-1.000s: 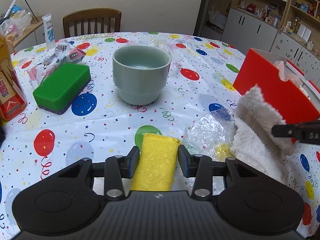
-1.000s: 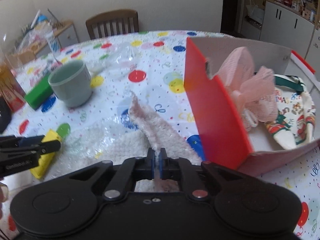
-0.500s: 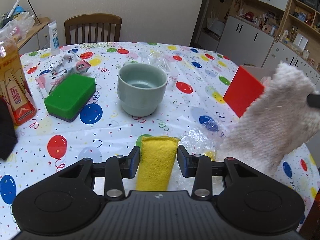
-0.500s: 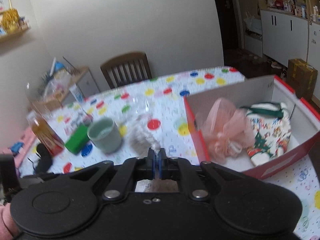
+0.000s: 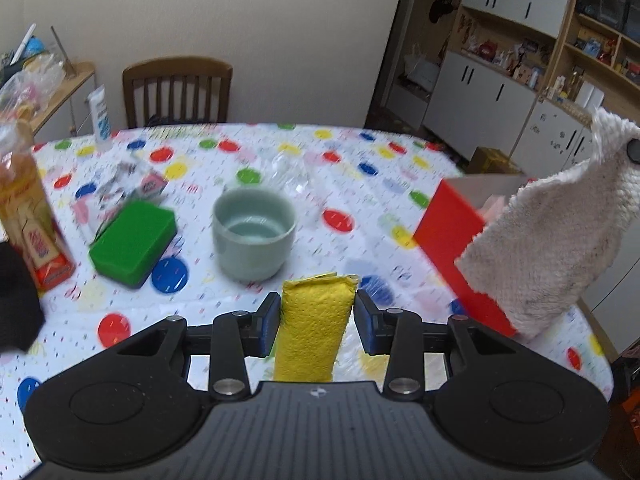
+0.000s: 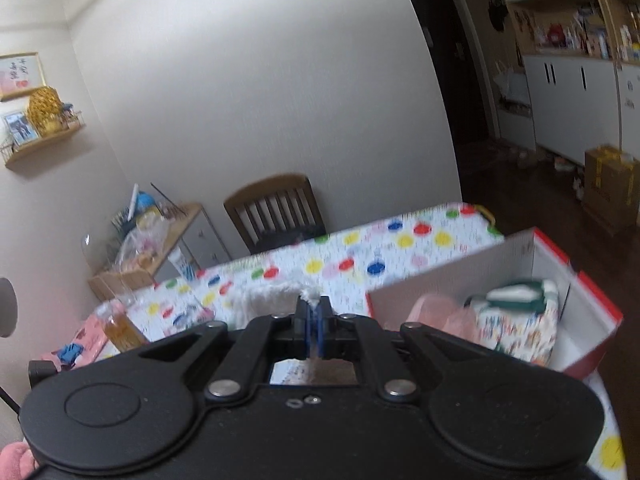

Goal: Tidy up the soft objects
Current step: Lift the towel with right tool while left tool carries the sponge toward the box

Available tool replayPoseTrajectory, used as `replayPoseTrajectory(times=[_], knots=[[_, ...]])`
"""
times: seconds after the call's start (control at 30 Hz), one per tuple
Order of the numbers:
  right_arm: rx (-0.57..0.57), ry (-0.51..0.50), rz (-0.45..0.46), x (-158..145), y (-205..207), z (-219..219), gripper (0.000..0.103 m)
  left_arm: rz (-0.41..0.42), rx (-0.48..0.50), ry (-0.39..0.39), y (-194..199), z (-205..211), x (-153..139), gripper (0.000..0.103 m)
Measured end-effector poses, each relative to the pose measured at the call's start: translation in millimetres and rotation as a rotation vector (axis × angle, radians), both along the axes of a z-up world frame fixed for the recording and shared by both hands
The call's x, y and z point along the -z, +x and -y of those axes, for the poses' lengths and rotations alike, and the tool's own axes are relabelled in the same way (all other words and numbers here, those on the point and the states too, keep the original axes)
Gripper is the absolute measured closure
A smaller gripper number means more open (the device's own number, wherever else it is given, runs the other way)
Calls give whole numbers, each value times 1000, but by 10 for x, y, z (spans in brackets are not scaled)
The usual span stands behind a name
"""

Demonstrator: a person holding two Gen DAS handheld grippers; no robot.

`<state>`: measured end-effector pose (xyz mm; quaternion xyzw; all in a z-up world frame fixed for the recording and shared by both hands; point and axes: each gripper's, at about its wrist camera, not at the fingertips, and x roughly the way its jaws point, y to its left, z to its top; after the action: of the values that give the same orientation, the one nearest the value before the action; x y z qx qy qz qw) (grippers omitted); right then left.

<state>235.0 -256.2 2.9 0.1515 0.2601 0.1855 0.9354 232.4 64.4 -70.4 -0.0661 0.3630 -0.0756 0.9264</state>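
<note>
My left gripper point(image 5: 317, 322) is shut on a yellow sponge point(image 5: 314, 324) and holds it above the table. My right gripper point(image 6: 313, 320) is shut on a fluffy white towel point(image 5: 552, 236), which hangs in the air beside the red box point(image 5: 460, 256); a tuft of it shows between the pads in the right wrist view point(image 6: 310, 294). The red box point(image 6: 576, 280) holds a pink mesh puff point(image 6: 436, 316) and a printed cloth point(image 6: 516, 324). A green sponge point(image 5: 134, 242) lies on the table at the left.
A pale green cup point(image 5: 254, 236) stands mid-table. An orange drink carton point(image 5: 30, 224), a white tube point(image 5: 100, 114) and snack packets point(image 5: 136, 188) are at the left. A black object point(image 5: 16, 300) sits at the left edge. A wooden chair point(image 5: 176, 92) stands behind the table.
Both grippers have risen. The right gripper lifted the white towel off the table into the air near the red box. The left gripper lifted the yellow sponge off the table.
</note>
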Motion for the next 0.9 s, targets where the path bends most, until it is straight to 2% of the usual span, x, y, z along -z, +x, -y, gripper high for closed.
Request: replayPoseTrajectory(times=[0.27, 0.47, 0.67, 0.9], knots=[[44, -37, 111, -329, 109, 383, 100, 72, 74, -23, 171, 444, -419, 65], [85, -54, 126, -340, 270, 689, 100, 87, 147, -38, 377, 917, -584, 65], [112, -55, 79, -140, 447, 975, 100, 72, 232, -23, 593, 1480, -583, 65], [132, -57, 37, 71, 639, 1243, 100, 1, 305, -5, 866, 2090, -366, 65]])
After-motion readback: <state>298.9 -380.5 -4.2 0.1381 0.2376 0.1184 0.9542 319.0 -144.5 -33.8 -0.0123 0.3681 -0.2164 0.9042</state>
